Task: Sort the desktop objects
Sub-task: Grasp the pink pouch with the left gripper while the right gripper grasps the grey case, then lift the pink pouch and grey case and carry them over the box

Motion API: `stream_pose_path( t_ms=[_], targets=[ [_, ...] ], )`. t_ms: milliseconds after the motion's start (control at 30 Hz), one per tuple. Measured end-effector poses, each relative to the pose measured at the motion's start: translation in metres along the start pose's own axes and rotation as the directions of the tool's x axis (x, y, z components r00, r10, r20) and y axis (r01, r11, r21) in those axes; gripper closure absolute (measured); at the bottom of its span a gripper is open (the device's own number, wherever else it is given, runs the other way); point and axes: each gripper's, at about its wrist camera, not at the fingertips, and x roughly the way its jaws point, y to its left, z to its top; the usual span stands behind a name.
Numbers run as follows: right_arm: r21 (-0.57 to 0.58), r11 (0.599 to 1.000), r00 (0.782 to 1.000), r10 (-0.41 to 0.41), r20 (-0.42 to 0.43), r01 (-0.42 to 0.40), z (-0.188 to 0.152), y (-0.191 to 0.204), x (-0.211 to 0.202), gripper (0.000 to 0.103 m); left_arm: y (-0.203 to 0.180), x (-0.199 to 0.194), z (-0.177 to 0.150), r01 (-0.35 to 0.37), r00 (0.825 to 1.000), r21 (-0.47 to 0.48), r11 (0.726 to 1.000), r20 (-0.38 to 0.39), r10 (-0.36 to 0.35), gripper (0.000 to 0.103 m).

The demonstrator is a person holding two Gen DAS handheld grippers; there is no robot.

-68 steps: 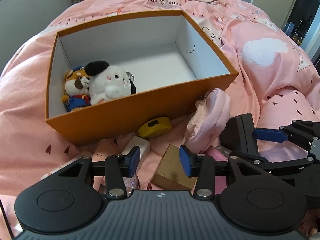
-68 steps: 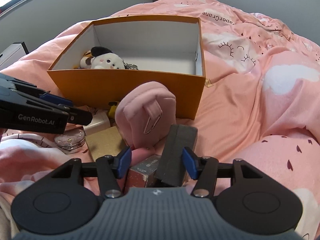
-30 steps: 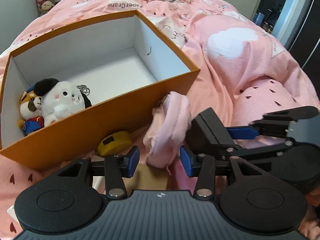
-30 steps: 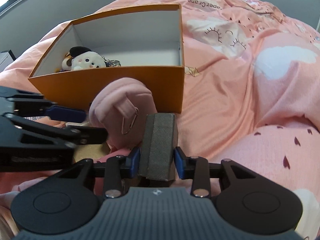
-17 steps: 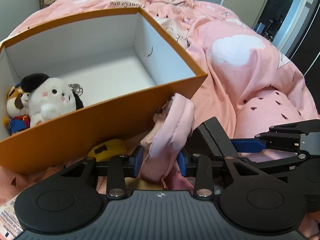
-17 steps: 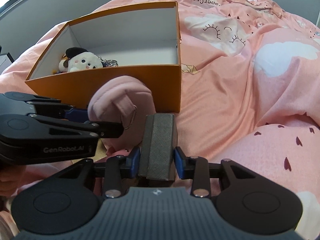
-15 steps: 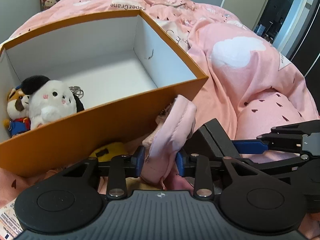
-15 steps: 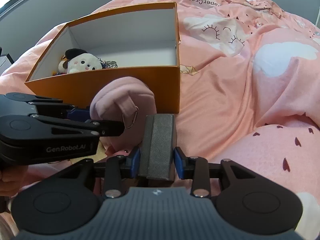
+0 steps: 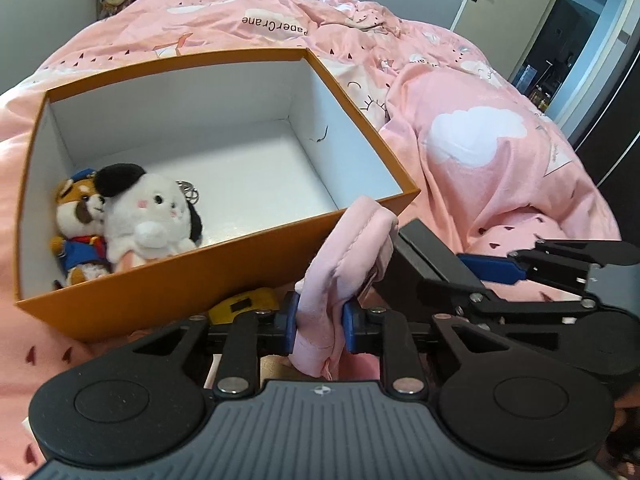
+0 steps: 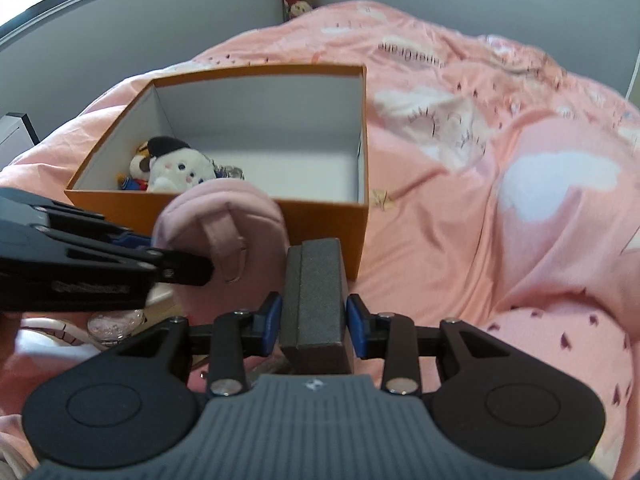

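Pinching the pink pouch (image 9: 344, 256) low on its soft body, the left gripper (image 9: 319, 328) has its blue pads pressed into the fabric from both sides, so the pouch stands up between them with its top flopping toward the box. Gripping low probably keeps the limp thing from folding away. Just beside it, the right gripper (image 10: 313, 320) is clamped on a dark grey case (image 10: 314, 300), held upright by its narrow sides; a stiff, flat-sided thing like that suits a squeeze across its width. Both loads look lifted clear of the bedding, though the contact underneath is hidden.

Below the left gripper, a yellow tape measure (image 9: 244, 302) lies against the box's front wall, and in the right wrist view a round clear jar (image 10: 116, 326) sits on the bed, both apparently waiting to be sorted.

Just beyond stands the orange box (image 9: 160, 292), open-topped, with two plush toys (image 9: 124, 220) tucked in its left end. That leaves the right part of the floor bare, likely where the pouch and case will go. Farther off lies the pink quilt (image 9: 480, 140).
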Motion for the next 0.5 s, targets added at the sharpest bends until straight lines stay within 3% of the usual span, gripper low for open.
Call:
stream_pose_path(
  t_ms=[500],
  targets=[
    [-0.116, 0.989, 0.981, 0.112, 0.159, -0.094, 0.048, 0.019, -0.042, 0.066, 0.042, -0.058, 0.036, 0.014, 0.996, -0.093, 0.996, -0.086, -0.022, 0.079]
  ],
)
